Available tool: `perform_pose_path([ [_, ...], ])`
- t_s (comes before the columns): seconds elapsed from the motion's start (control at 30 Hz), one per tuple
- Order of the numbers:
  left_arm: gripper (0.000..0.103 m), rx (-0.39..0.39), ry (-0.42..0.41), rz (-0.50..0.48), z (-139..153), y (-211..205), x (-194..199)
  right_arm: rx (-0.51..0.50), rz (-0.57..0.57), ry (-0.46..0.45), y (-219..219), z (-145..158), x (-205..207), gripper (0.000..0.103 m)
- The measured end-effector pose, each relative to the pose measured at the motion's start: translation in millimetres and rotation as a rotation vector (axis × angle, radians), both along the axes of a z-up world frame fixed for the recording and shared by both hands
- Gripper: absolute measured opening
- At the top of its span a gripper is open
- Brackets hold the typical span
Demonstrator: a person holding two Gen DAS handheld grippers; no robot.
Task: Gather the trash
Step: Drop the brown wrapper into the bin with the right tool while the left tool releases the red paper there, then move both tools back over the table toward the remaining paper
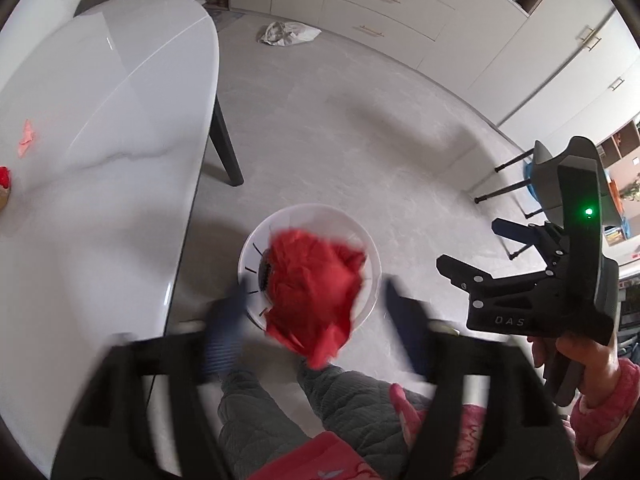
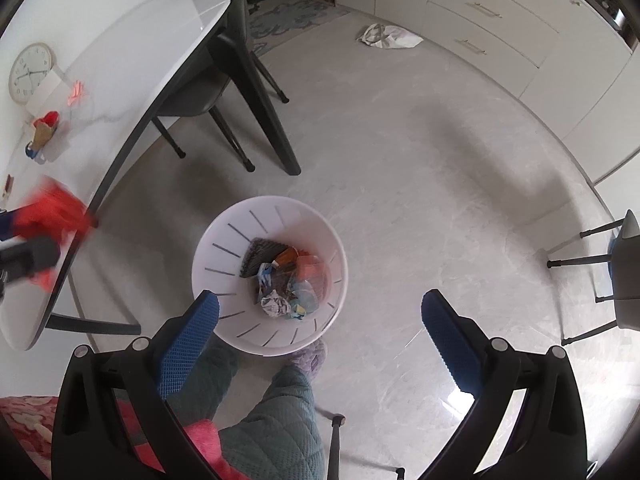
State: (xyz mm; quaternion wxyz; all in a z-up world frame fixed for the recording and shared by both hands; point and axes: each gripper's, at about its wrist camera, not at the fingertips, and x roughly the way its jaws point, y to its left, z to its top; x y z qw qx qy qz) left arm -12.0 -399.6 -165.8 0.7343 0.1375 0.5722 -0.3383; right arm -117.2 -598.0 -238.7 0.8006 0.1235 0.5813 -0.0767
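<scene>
A crumpled red paper [image 1: 316,284] hangs in the air between the wide-open fingers of my left gripper [image 1: 316,320], above the white slotted trash bin [image 1: 368,248] on the floor. It is blurred and touches neither pad. In the right wrist view the same red paper [image 2: 52,208] shows at the left by the table edge. My right gripper [image 2: 320,332] is open and empty, above the bin [image 2: 224,224], which holds several crumpled scraps. The right gripper [image 1: 476,256] also shows in the left wrist view.
A white table [image 1: 100,160] stands left with a small pink scrap [image 1: 27,138], a red-topped toy [image 2: 44,128] and a clock [image 2: 30,72]. A crumpled bag [image 1: 288,33] lies on the floor by the cabinets. A chair [image 2: 620,272] stands right. My legs are below.
</scene>
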Motion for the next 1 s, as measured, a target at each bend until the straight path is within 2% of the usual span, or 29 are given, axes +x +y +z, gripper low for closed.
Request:
perform_pose_path([
  [0.07,0.095,0.000,-0.028,-0.001,4.3,-0.7,-4.7,0.000,-0.006,-0.008,-2.3,1.3,-3.8,0.100],
  [0.27,0.095,0.017,-0.041,0.008,9.3,2.6,-7.2,0.004,-0.005,-0.023,-3.1,5.4,-6.3,0.100],
  [0.57,0.095,0.001,-0.060,0.052,20.8,10.2,-3.5,0.001,0.018,-0.038,12.7,14.4,2.6,0.100],
  [0.83,0.095,-0.011,-0.092,0.160,34.2,55.2,22.2,0.001,0.079,-0.087,45.1,37.9,34.0,0.100],
  [1.0,0.095,0.001,-0.140,0.295,46.5,112.0,53.5,0.028,0.145,-0.158,83.4,64.0,72.2,0.100],
])
